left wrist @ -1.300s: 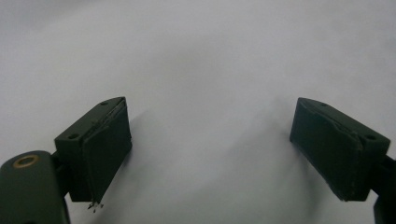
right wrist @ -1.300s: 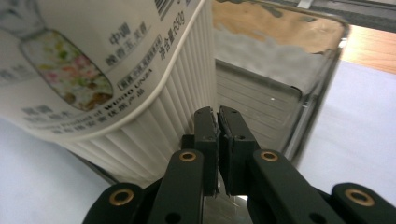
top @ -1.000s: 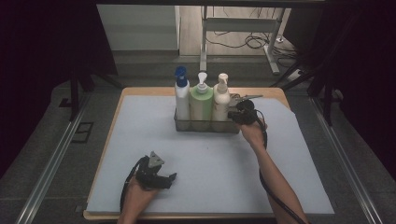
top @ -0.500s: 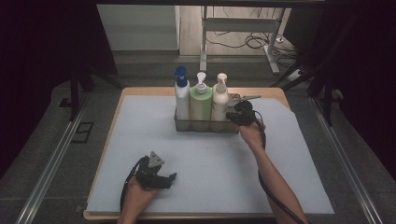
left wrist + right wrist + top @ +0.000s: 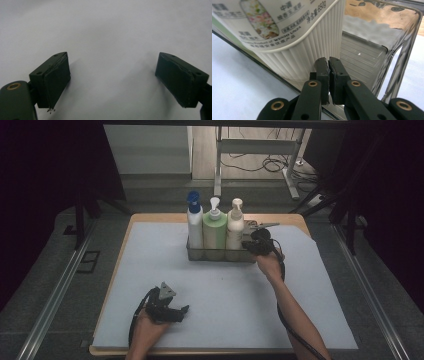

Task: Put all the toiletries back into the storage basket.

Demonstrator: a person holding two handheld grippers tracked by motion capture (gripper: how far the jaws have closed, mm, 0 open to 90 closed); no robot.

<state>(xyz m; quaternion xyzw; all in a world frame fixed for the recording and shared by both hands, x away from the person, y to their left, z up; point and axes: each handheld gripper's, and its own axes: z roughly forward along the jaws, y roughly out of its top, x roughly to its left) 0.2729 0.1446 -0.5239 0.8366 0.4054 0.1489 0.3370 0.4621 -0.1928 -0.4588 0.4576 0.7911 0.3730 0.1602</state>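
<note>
Dim room, lit worktop

Wooden worktop [image 5: 150, 217] under pale sheet [image 5: 225, 295]. Grey floor [image 5: 60, 285], metal rails [image 5: 55, 305] either side. Beyond: white desk frame [image 5: 260, 150], loose cables [image 5: 265, 165] on wood floor. Dark surroundings left and right.

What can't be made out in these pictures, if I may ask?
1. Labels on the three bottles, high view: too small and dim to read.
2. White bottle, right gripper view: pump and upper body cut off by the top edge.
3. Right tool: whether its shut jaws pinch the clear tray wall; the jaws cover that spot.
</note>
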